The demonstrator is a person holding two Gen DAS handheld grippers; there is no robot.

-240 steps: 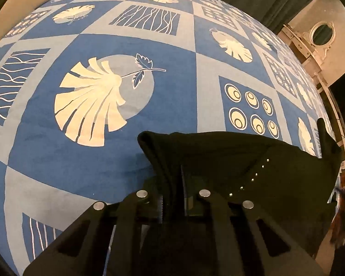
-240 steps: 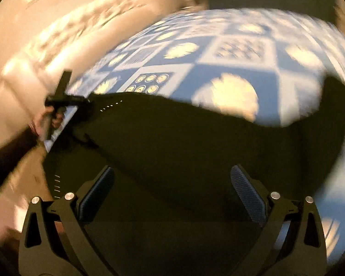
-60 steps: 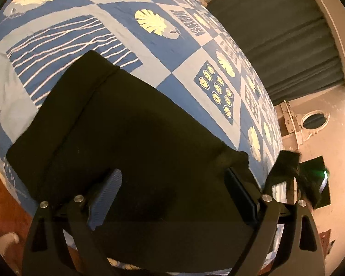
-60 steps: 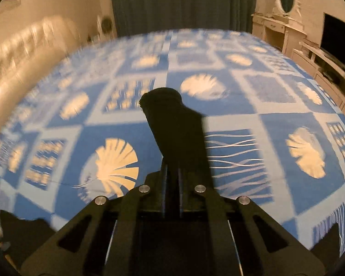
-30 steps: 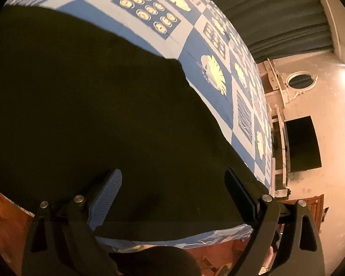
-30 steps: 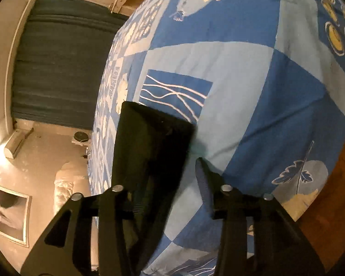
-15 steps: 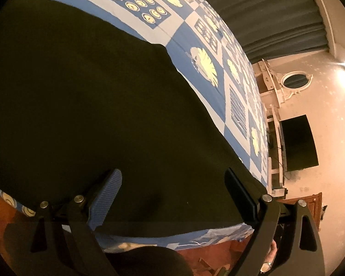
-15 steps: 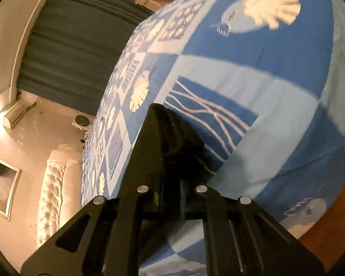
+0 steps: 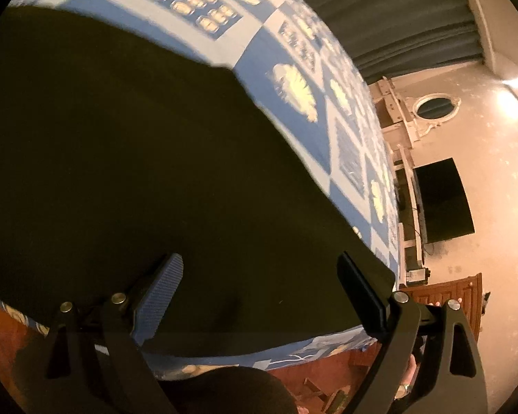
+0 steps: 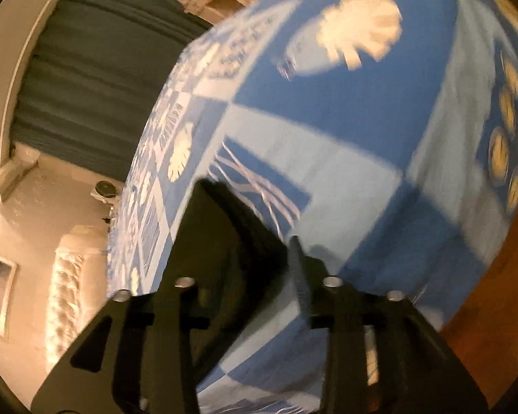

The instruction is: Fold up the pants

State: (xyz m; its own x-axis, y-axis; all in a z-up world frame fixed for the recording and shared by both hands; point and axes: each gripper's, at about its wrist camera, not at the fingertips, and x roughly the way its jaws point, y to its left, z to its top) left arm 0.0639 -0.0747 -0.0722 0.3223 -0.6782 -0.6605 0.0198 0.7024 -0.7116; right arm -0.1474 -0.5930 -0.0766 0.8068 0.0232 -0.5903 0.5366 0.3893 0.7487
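Note:
The black pants (image 9: 127, 158) lie flat on the blue patterned bedspread (image 9: 293, 69), filling most of the left wrist view. My left gripper (image 9: 259, 286) is open and empty, just above the pants' near edge. In the blurred right wrist view a corner of the pants (image 10: 221, 238) lies on the bedspread (image 10: 362, 110). My right gripper (image 10: 259, 269) is open, with the pants' corner between and beside its left finger; the right finger (image 10: 298, 276) stands apart from the cloth.
The bed's near edge and a red-brown wooden floor (image 9: 3, 314) lie below. Dark curtains (image 9: 390, 7), a white dresser with an oval mirror (image 9: 435, 107) and a dark screen (image 9: 442, 200) stand to the right. A tufted headboard (image 10: 69, 286) is at the left.
My right gripper was shut on the pants' corner half a second ago and has now opened. My left gripper stays open and has shifted slightly over the pants.

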